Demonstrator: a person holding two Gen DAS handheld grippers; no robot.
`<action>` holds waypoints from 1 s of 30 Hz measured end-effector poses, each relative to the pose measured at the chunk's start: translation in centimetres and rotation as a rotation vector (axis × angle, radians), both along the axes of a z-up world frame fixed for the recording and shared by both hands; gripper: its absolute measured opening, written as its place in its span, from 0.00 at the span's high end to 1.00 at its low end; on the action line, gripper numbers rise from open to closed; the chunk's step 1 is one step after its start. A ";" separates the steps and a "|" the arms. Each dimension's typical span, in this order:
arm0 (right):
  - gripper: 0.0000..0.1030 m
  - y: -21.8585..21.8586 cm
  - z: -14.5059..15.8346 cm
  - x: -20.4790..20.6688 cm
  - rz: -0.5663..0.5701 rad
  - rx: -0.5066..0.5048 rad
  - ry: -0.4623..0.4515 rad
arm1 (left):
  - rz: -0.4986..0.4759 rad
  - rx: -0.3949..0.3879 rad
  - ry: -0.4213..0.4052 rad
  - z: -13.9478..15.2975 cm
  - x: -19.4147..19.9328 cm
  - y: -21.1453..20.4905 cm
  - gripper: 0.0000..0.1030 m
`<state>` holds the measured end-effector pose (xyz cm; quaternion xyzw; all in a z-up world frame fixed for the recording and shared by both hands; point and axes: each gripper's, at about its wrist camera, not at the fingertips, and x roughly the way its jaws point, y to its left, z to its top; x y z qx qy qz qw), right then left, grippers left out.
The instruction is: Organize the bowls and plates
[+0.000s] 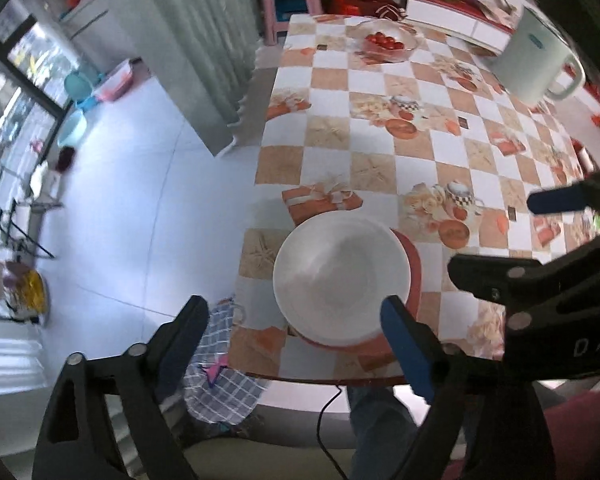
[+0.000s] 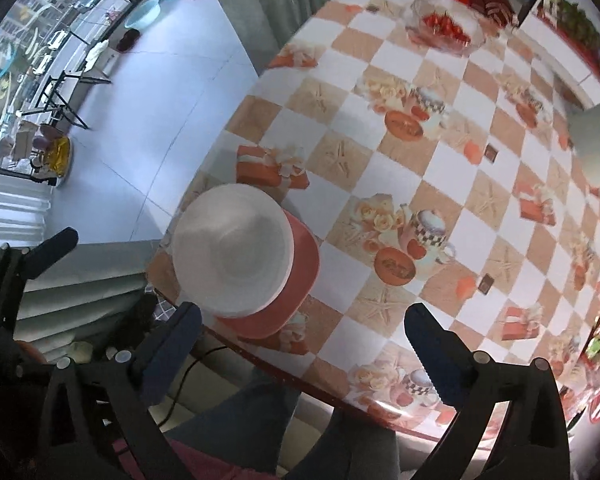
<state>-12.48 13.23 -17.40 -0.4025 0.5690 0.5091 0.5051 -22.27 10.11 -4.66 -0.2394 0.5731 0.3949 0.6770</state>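
From where I stand, the left gripper [image 1: 292, 328] hangs over the near edge of the table [image 1: 380, 160], its blue-padded fingers [image 1: 404, 344] spread wide with nothing caught between them. Straight out from it at twelve o'clock sits the white bowl [image 1: 342, 278], resting on a red plate [image 1: 414, 276] whose rim peeks out at three o'clock and six o'clock of the bowl. One blue finger overlaps the bowl's near rim in the left wrist view, but I cannot tell that it touches. A checked cloth [image 1: 220, 360] droops off the table edge at eight o'clock of the bowl. Far across the patterned tablecloth, toward one o'clock, a glass dish of tomatoes [image 1: 386, 42] stands, and a pale jug [image 1: 536, 64] sits well off at two o'clock.

The right gripper [image 2: 300, 332] is just as wide open and empty, pointing down at the table edge. In its view the bowl [image 2: 232, 248] and plate [image 2: 300, 276] lie at eleven o'clock, clear of both its fingers [image 2: 428, 344]. The person's legs [image 2: 240, 420] in blue trousers show below the table at six o'clock.
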 end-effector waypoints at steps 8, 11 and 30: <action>0.01 -0.4 0.6 -0.5 0.004 0.008 -0.048 | -0.036 0.020 0.026 1.6 0.4 -1.6 0.10; 0.01 -0.5 0.4 -0.7 0.006 -0.004 -0.041 | -0.030 0.023 0.029 1.7 0.3 -1.5 0.10; 0.01 -0.5 0.1 -0.9 0.008 -0.015 -0.041 | -0.026 0.033 0.037 1.8 0.2 -1.4 0.10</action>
